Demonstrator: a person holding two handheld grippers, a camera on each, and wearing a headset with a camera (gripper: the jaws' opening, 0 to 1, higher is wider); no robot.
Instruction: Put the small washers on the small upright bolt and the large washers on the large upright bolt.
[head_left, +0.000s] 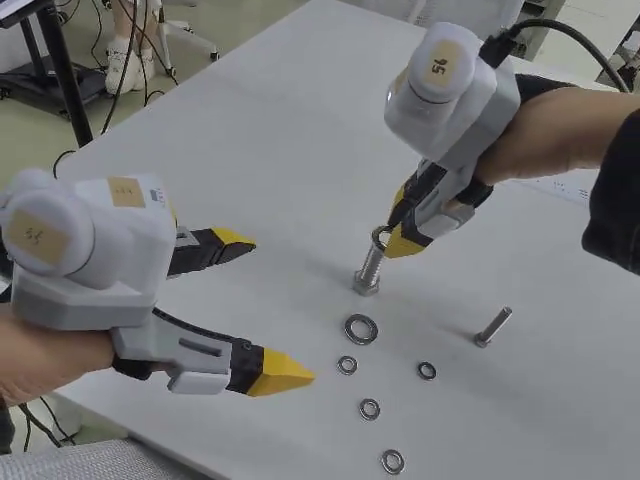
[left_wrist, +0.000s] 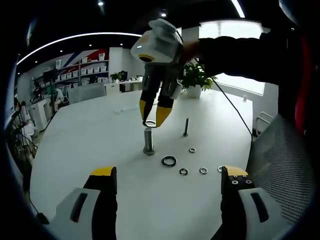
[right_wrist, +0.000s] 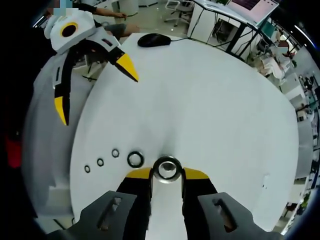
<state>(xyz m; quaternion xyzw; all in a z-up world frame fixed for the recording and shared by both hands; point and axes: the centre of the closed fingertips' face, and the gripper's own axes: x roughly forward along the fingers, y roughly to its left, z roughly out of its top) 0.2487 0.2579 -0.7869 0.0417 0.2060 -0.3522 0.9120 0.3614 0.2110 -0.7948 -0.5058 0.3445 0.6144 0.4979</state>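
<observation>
Room is plentiful on the white table (head_left: 280, 130), which runs bare beyond the bolts. The only close edge is the near one on my side, and the nearest small washer (head_left: 392, 461) lies not far inside it. My right gripper (head_left: 400, 240) hangs over the large bolt (head_left: 368, 270) with its jaws pinched on a large washer (head_left: 381, 237). That washer sits right at the bolt's top, though I cannot tell whether the two touch. My left gripper (head_left: 260, 305) hovers low on the left, well apart from the parts, its jaws spread wide with nothing between them. A second large washer (head_left: 361, 328) lies flat just in front of the large bolt, and three more small washers (head_left: 347, 365) are scattered near it. The head view makes the small bolt (head_left: 493, 327) look tilted, but the left gripper view shows it standing upright, off to one side of the large one. The right gripper view looks straight down through the held ring, a bright steel circle pinned between both yellow tips; from there I cannot make out the bolt beneath it
</observation>
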